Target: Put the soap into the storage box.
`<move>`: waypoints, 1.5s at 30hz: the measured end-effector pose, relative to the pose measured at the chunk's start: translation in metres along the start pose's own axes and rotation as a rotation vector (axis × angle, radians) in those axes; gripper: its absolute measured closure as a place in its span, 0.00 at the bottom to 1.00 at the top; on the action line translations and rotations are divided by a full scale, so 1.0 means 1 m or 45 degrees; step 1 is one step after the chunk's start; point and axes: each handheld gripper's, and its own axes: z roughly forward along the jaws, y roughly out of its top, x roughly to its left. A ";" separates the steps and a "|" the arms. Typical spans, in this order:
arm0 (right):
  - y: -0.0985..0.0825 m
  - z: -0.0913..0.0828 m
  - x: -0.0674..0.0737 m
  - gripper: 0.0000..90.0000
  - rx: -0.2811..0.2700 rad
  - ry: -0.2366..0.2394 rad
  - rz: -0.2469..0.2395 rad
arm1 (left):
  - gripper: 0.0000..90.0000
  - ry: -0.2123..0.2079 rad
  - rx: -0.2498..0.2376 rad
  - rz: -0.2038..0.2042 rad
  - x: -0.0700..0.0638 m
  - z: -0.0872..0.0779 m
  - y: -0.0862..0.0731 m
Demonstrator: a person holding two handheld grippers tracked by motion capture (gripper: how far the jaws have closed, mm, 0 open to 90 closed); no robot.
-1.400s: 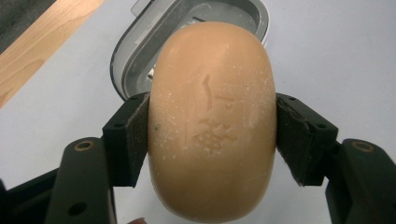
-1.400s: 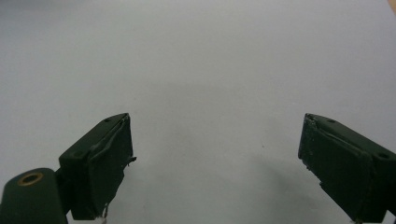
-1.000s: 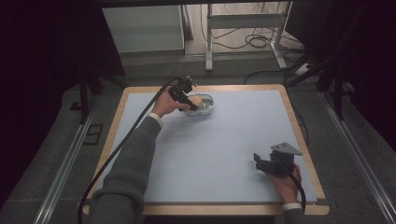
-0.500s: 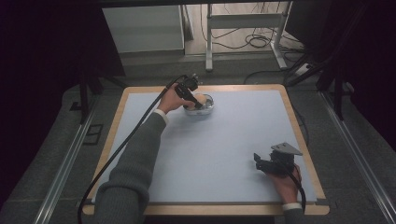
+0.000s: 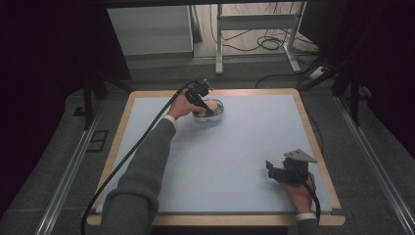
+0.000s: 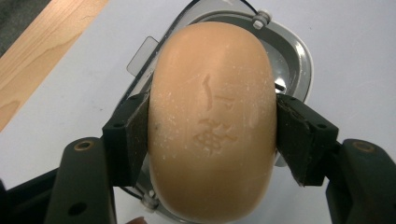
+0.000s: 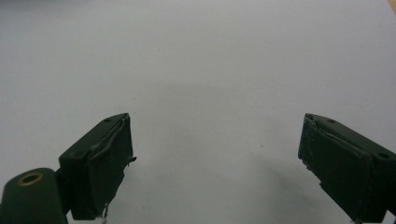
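Your left gripper (image 6: 212, 140) is clamping its jaws on the flanks of the soap bar (image 6: 212, 121) at frame centre, over the soap dish (image 6: 289, 51). It's firm but slick, likely light; keep gripping mid-body. Your right gripper (image 7: 215, 158) is idling, jaws apart.

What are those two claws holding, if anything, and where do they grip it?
The left gripper clamps a tan soap bar by its long sides, over a soap dish. The right gripper is open, holding nothing.
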 end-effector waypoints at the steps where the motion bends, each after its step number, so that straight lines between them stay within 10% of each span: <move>1: 0.000 0.000 0.000 0.11 0.001 -0.001 -0.001 | 0.36 0.002 -0.005 -0.003 0.000 0.001 0.000; 22: 0.000 0.000 0.000 0.11 0.004 -0.004 0.000 | 0.32 0.015 -0.137 -0.006 -0.018 -0.034 -0.010; 45: 0.000 0.000 0.000 0.11 -0.004 -0.006 0.004 | 0.26 0.094 -0.300 -0.117 -0.053 -0.092 -0.125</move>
